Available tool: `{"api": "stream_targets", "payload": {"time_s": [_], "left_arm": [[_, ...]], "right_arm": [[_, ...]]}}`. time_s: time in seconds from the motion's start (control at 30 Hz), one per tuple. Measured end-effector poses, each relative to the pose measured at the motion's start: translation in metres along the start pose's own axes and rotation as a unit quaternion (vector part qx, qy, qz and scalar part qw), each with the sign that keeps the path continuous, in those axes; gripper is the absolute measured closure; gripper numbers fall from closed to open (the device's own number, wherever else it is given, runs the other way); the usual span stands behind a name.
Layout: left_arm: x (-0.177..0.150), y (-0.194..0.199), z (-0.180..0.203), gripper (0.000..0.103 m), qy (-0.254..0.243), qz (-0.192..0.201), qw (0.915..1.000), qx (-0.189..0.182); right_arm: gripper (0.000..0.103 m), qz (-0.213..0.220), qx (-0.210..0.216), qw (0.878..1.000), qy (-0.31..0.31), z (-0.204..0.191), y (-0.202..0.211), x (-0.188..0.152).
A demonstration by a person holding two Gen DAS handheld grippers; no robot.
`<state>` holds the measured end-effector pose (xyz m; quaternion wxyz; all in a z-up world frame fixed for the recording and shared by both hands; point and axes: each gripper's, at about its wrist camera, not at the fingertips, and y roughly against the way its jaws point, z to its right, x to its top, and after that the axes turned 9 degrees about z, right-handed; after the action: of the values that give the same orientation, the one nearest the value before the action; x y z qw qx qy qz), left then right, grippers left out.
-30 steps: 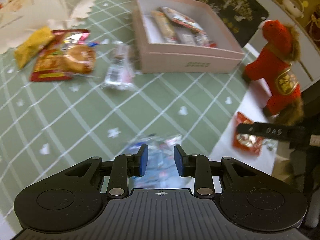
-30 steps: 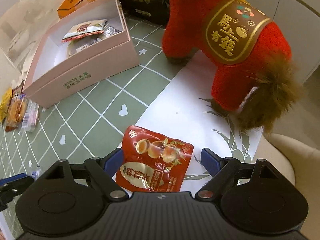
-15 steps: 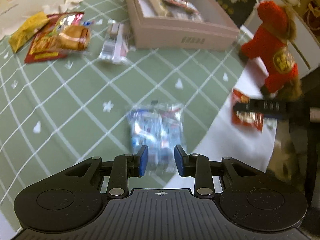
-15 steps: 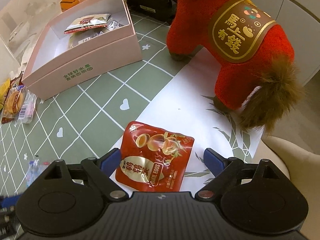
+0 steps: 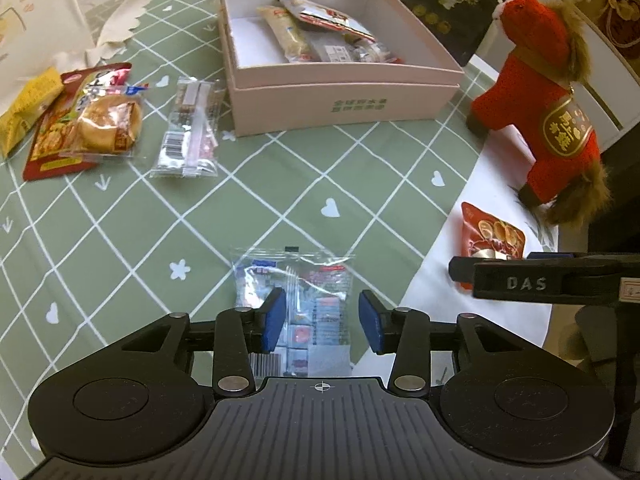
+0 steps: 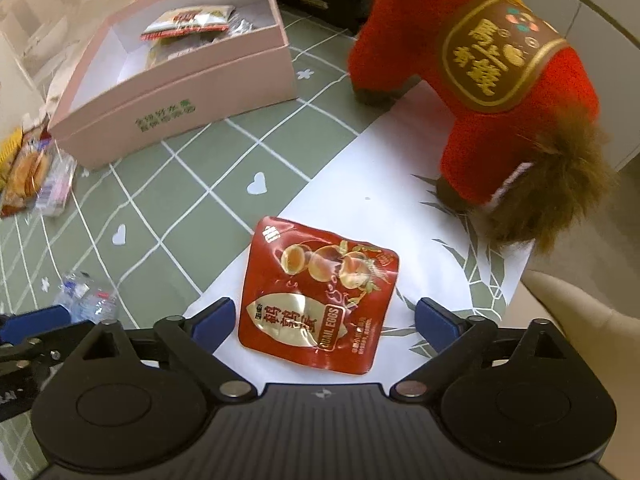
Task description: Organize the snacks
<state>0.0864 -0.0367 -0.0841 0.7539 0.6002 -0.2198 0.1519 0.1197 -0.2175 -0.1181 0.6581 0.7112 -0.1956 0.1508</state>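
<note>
Both claws, jaws just widened and empty: my left claw (image 5: pixel 322 322) over the clear packet (image 5: pixel 294 300), my right claw (image 6: pixel 322 326) over the quail-egg pouch (image 6: pixel 318 294), each near the pink box (image 5: pixel 344 108); closing comes next.

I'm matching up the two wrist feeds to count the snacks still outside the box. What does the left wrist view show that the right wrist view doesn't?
Only the left wrist view shows the left gripper, open over the clear blue-printed packet, its jaws just having widened.

Only the right wrist view shows the right gripper, open astride the quail egg pouch, jaws also just widened.

Both show the pink box, the red plush horse and both snacks.
</note>
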Motion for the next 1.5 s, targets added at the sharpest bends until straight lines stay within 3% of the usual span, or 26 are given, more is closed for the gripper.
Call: {"api": "stream_targets", "payload": {"time_s": [0.1,0.33,0.47,0.53,0.87,1.0,1.1,1.17,1.23,1.3,1.5], "left_arm": [[-0.004,0.006,0.000,0.062,-0.017,0.003,0.9993,0.032],[-0.005,0.004,-0.002,0.059,-0.001,-0.002,0.9996,0.027],[-0.003,0.000,0.007,0.054,-0.019,-0.007,0.9993,0.032],[-0.003,0.000,0.008,0.054,-0.022,-0.008,0.9992,0.034],[-0.007,0.027,-0.028,0.057,0.059,0.033,0.9971,0.034],[-0.015,0.013,-0.006,0.054,0.016,0.006,0.9997,0.016],[-0.026,0.006,0.023,0.039,-0.063,0.016,0.9976,0.024],[-0.029,0.003,0.031,0.028,-0.090,0.018,0.9956,0.022],[-0.031,0.004,0.028,0.028,-0.086,0.024,0.9959,0.018],[-0.033,0.006,0.021,0.035,-0.081,0.031,0.9956,0.035],[-0.022,0.002,0.008,0.035,-0.066,0.024,0.9964,0.047]], "right_arm": [[0.002,0.002,-0.003,1.000,0.018,-0.008,-0.002,0.000],[0.003,0.027,0.003,0.999,0.033,-0.015,-0.002,0.001],[0.023,0.051,0.028,0.996,0.066,-0.015,0.008,0.000],[0.024,0.053,0.041,0.995,0.076,-0.016,0.008,-0.002],[0.025,0.057,0.067,0.993,0.078,-0.011,0.010,-0.001],[0.025,0.057,0.063,0.993,0.083,-0.009,0.010,-0.005],[0.024,0.056,0.061,0.993,0.086,-0.007,0.011,-0.007],[0.024,0.056,0.060,0.993,0.088,-0.006,0.012,-0.008],[0.023,0.058,0.060,0.993,0.089,-0.005,0.012,-0.009],[0.023,0.061,0.059,0.992,0.090,-0.004,0.012,-0.009],[0.022,0.068,0.055,0.991,0.099,-0.006,0.012,-0.012]]}}
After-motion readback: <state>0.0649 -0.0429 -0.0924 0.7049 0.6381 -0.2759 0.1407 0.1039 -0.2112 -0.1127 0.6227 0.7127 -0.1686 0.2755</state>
